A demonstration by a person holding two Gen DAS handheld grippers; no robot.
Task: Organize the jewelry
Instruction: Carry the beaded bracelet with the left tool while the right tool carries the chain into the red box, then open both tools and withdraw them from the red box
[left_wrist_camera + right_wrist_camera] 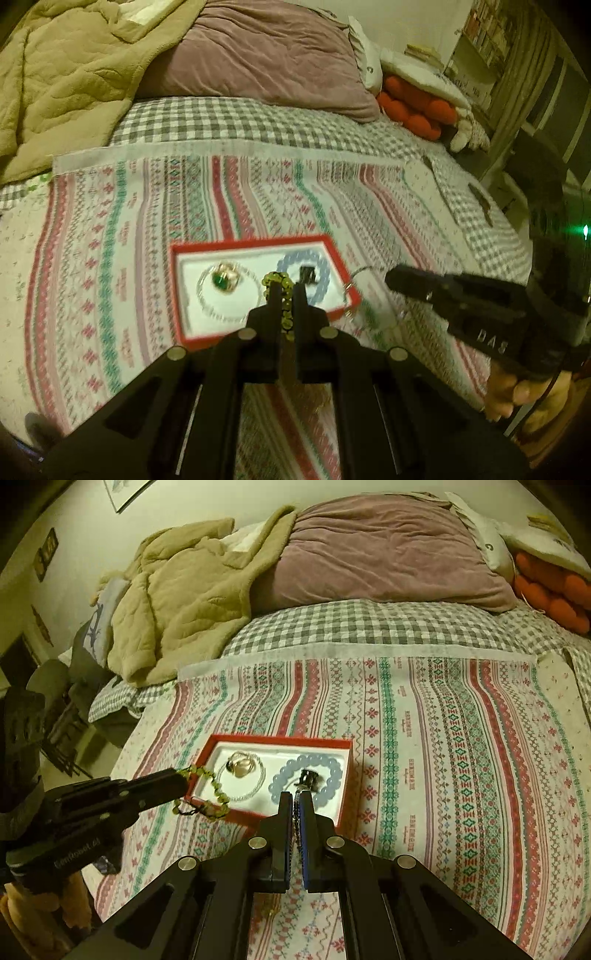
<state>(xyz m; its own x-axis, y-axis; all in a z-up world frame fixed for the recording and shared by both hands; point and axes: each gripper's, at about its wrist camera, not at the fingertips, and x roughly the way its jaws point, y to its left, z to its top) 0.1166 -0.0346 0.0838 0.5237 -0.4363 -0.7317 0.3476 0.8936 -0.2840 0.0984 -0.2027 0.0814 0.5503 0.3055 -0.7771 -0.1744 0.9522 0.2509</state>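
A patterned cloth (pixel 424 738) is spread over the bed. At lower centre, the left gripper (pixel 286 291) is clamped on a yellow-green bead bracelet (pixel 207 797), held over the red tray (pixel 280 741). The right gripper (pixel 297 801) is closed on a thin chain (pixel 356 275). A blue bracelet (pixel 306 775) and a ring (pixel 221 282) are already laid in the tray; two pieces are judged left.

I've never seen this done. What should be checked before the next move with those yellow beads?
1. Left hand-held gripper clamps the yellow bead bracelet: ok.
2. Bracelet fully above the red box: not ok, it hangs across the rim.
3. Room left beside the blue bead bracelet: cannot tell.
4. Right hand-held gripper closed on its thin chain: ok.
5. Grippers apart: ok.
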